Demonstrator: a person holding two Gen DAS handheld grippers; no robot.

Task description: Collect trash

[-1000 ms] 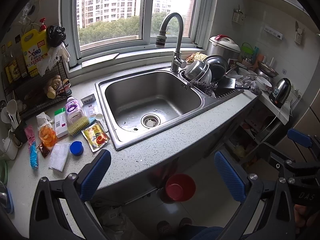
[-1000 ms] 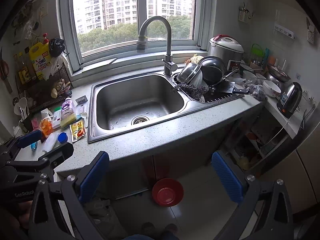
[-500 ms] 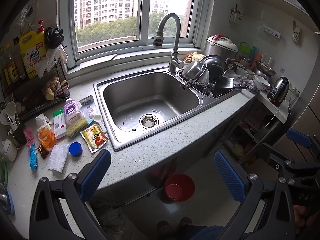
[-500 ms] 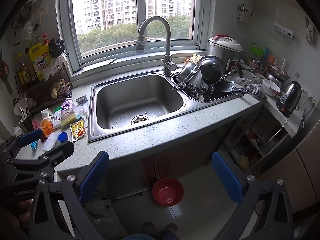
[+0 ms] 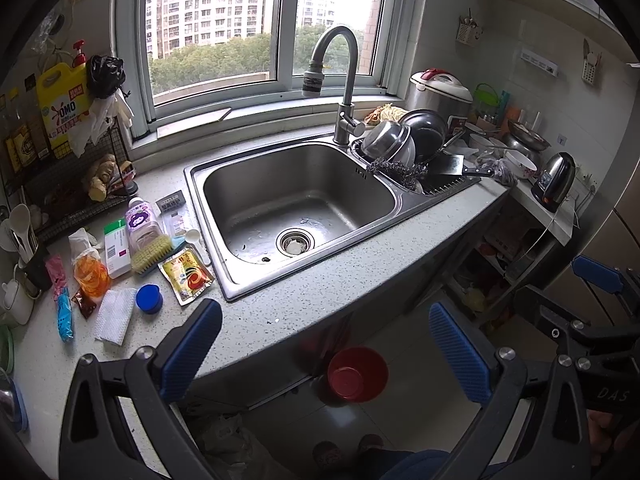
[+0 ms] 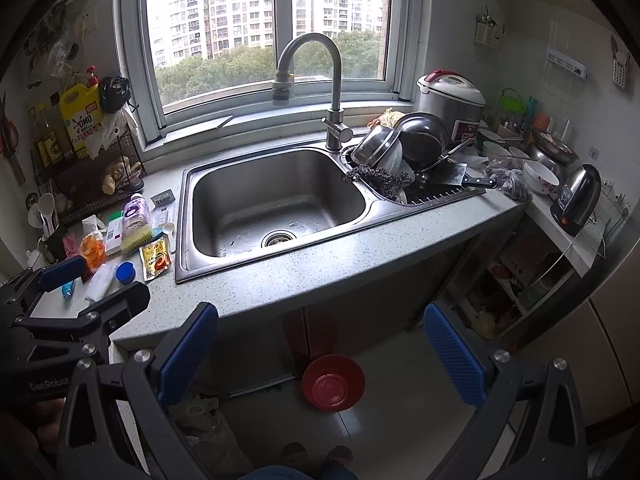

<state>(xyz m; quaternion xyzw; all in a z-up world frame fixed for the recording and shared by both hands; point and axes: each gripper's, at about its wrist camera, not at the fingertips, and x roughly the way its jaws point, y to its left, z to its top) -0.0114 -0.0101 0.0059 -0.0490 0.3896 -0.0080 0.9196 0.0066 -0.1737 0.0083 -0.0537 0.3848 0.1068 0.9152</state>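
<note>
Collection not begun, in my judgement: left tongs (image 5: 324,344) and right tongs (image 6: 320,344) hang wide open and empty, while wrappers including a sauce packet (image 5: 185,276) lie on the tabletop (image 5: 320,292) left of the sink (image 5: 296,204).

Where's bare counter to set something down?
Free: the counter strip in front of the sink, running right to its end. Crowded: left of the sink, sachet, blue cap, brush; and the dish rack.
</note>
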